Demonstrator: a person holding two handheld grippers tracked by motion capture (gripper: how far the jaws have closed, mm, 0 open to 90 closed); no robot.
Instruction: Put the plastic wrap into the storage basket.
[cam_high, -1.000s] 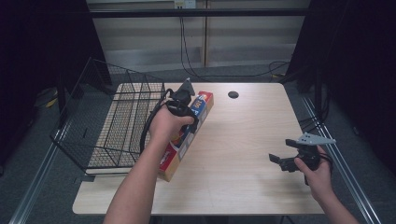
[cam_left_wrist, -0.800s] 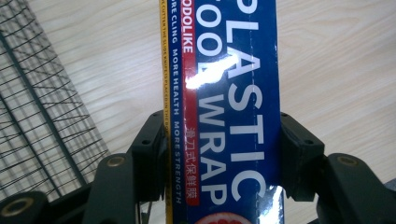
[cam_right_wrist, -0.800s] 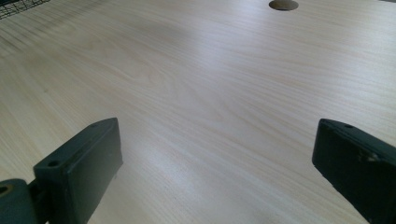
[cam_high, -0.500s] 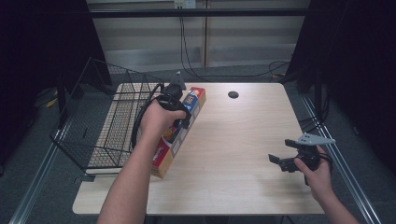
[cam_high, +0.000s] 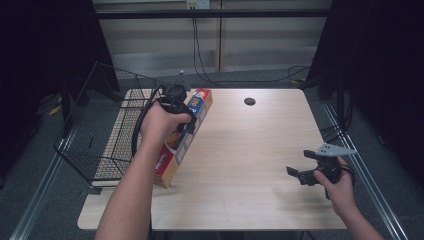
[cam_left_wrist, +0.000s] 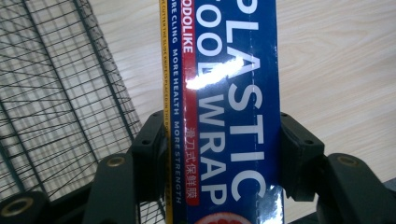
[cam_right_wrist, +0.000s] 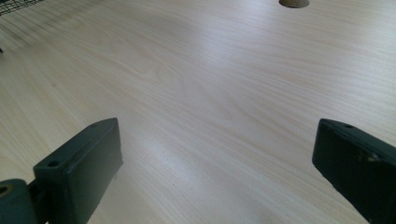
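We see the left gripper (cam_high: 187, 120) clamping the plastic wrap box (cam_left_wrist: 224, 107) crosswise beside the wire basket (cam_high: 90, 145), likely for carrying; right gripper (cam_high: 300, 175) idles, jaws wide.

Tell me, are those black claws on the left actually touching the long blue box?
Touching. In the left gripper view, the left gripper has both jaws pressed flat against opposite sides of the plastic wrap box, with no gap.

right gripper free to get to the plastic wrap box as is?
Probably yes. The right gripper is open and holds nothing, with bare table between it and the plastic wrap box; the left gripper already clamps that box.
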